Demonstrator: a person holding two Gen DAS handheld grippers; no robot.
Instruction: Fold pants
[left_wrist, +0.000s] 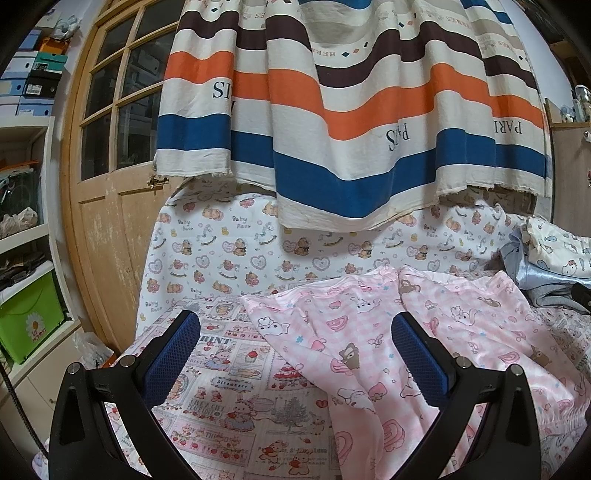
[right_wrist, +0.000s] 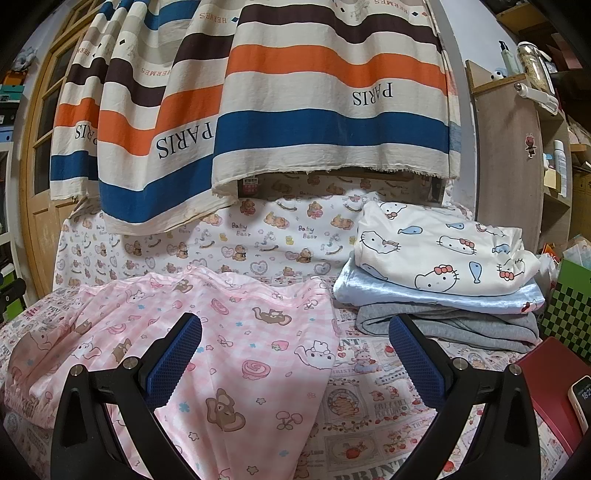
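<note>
Pink pants (right_wrist: 221, 332) spread rumpled, legs cut off below, hems unseen

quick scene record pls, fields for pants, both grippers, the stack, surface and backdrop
pants: pink checked pants spread out flat, unfolded
left gripper: open, above the pants' edge
right gripper: open, holding nothing
stack: white cat-print cloth on pale blue cloth on grey garment, beside the pants
surface: printed sheet
backdrop: striped curtain
</note>
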